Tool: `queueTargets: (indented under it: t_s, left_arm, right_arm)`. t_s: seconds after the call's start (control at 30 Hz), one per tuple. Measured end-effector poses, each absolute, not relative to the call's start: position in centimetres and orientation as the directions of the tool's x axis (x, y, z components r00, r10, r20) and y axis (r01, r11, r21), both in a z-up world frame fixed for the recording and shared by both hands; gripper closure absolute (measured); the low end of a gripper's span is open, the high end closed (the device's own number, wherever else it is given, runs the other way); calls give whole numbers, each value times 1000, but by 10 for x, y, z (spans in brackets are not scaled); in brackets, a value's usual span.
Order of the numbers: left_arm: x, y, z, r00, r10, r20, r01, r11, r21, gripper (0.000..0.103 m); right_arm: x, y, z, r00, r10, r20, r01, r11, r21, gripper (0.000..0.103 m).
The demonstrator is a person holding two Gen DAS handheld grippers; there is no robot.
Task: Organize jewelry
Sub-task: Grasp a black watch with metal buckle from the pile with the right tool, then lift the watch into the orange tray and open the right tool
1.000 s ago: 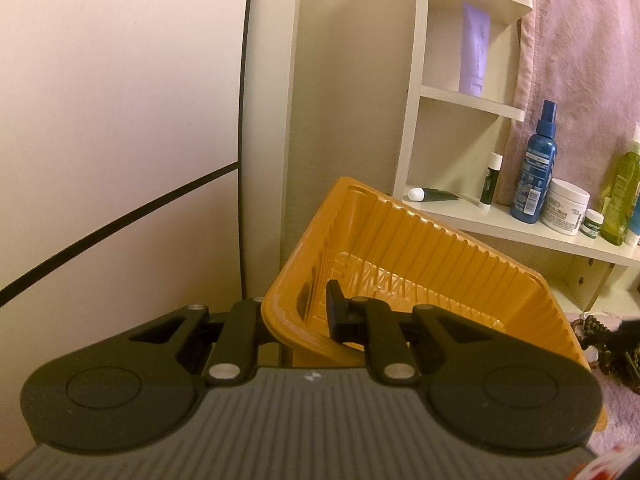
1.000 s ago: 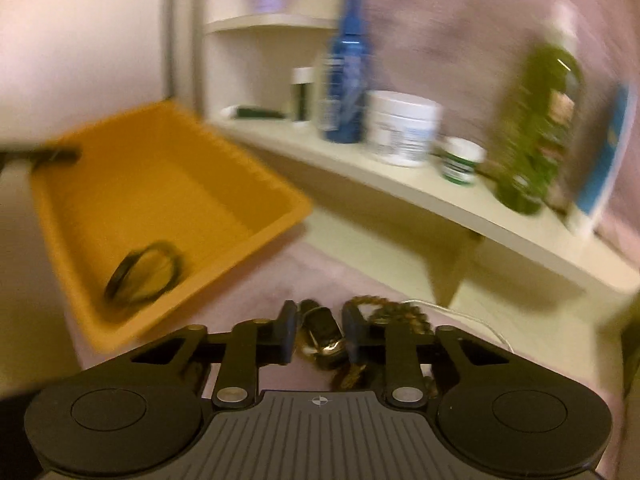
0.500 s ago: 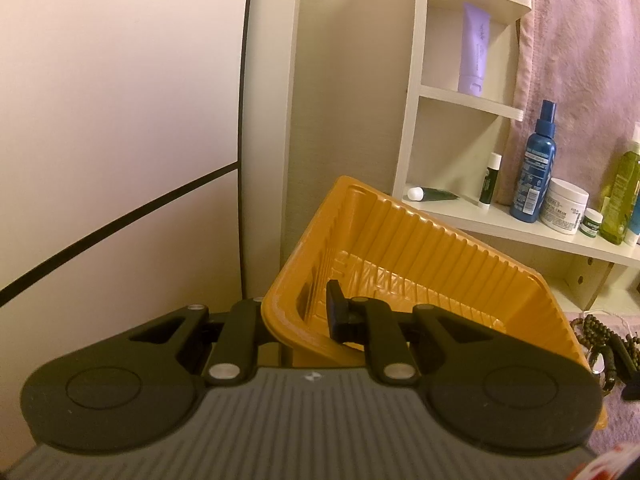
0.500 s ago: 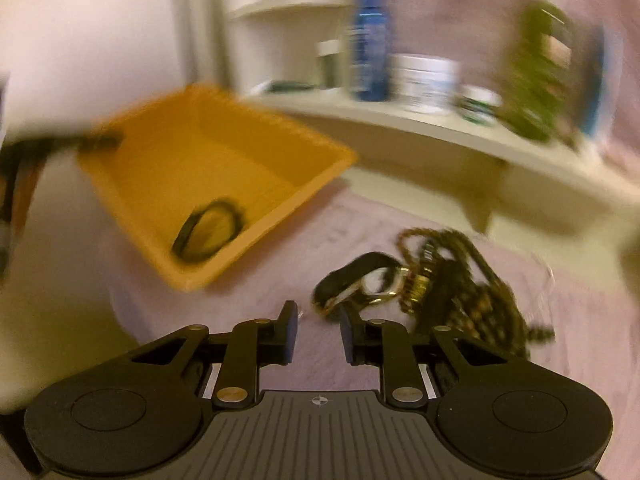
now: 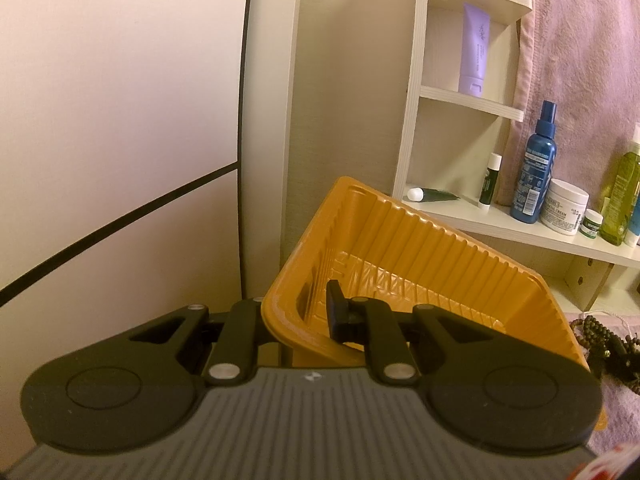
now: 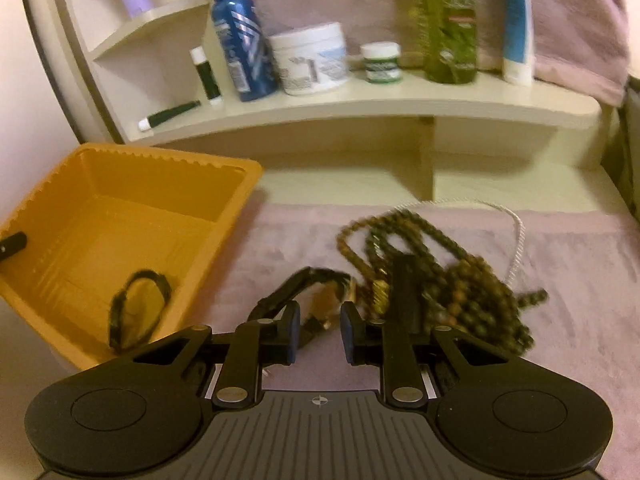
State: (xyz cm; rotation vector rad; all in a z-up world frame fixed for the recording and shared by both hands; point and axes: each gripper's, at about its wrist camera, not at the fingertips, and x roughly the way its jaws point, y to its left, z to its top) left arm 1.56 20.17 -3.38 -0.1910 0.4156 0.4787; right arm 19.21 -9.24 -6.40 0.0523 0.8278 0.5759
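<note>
Just ahead of the right gripper (image 6: 319, 336), fingers spread and empty: jewelry pile (image 6: 420, 280); left gripper (image 5: 296, 320) pinches the tray (image 6: 132, 216) wall.

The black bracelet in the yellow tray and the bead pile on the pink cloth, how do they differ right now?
The black bracelet is one plain dark loop; the bead pile is several tangled strands of brown beads. The bracelet lies inside the yellow tray; the pile lies on the pink cloth, beside the tray. The bracelet lies alone; the pile tangles with a white cord. Neither is gripped.
</note>
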Motion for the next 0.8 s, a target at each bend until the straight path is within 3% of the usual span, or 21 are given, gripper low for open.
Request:
queueTargets:
  t_s: [0.17,0.27,0.4,0.63,0.8]
  left_arm:
    - [15,202,-34,806,407,-430,-485,870,-85,89]
    - [14,201,-33,806,406,-432,-485,870,-89,89]
    - [14,202,-33,806,404,-432,-485,870,-90,89]
    - [14,201,-33,805,406,-432,-488,868,-93,89]
    - [13,201,-34,805,407,-432,-488,868,-92,89]
  right_arm:
    - [192,-65,-57,560,509,-654,-548,819,168,68]
    - [192,-64,-61,586,454,-671,-513,849,126,66]
    - [181,-84,-64,588,467,-660,-467,863,194,60]
    - [174,-109,-69,551,503,-666,-350,864,363,60]
    - [175,-92,-68,542,465,-700,-413,873,261,60]
